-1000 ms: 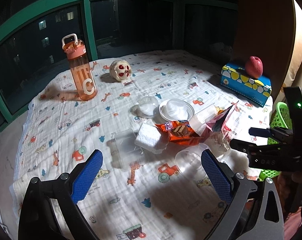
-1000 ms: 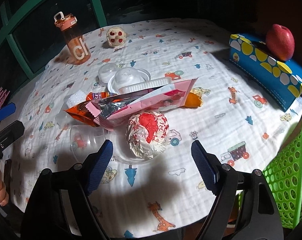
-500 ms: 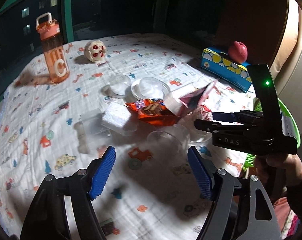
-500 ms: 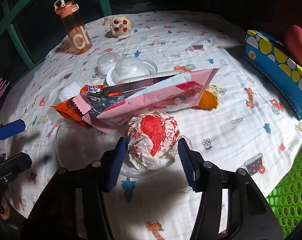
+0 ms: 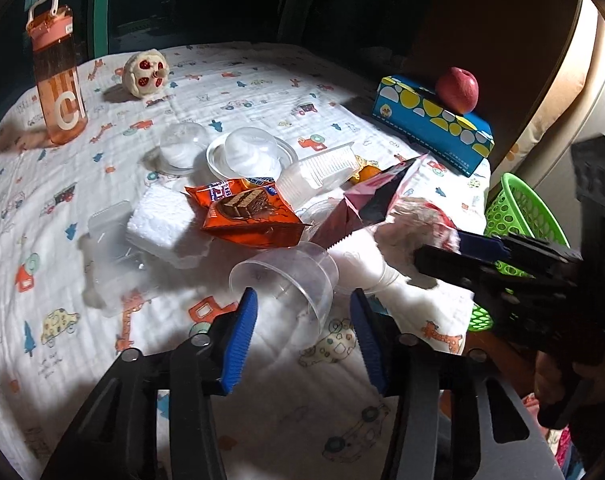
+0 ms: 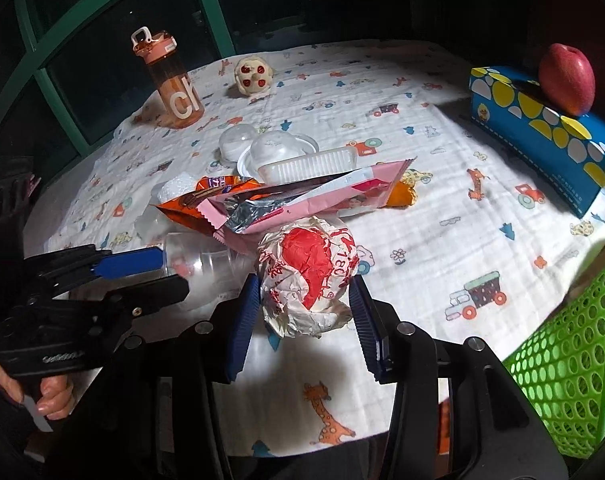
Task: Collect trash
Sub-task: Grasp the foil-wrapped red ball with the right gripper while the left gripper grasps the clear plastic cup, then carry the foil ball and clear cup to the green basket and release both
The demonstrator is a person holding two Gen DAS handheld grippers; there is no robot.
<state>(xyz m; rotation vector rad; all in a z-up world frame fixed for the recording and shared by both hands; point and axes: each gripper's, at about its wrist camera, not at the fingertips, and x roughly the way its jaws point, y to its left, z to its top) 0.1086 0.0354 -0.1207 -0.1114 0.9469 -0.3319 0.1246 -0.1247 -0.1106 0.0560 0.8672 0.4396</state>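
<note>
A heap of trash lies mid-table: a clear plastic cup on its side, a crumpled red-and-white paper ball, a pink wrapper and an orange wafer wrapper. My left gripper straddles the cup. Its jaws are closing and a gap still shows beside the right pad. My right gripper has both blue pads against the paper ball, jaws still closing slightly. In the left wrist view the right gripper and the blurred ball sit at the right.
A green basket hangs off the table's right edge. A blue tissue box with an apple on top stands at the back right, and an orange bottle at the back left. Domed clear lids and white foam lie behind the heap.
Both grippers' jaws have narrowed. The left gripper dropped and advanced until the clear cup lay between its fingers. The right gripper's pads came in onto the paper ball.
</note>
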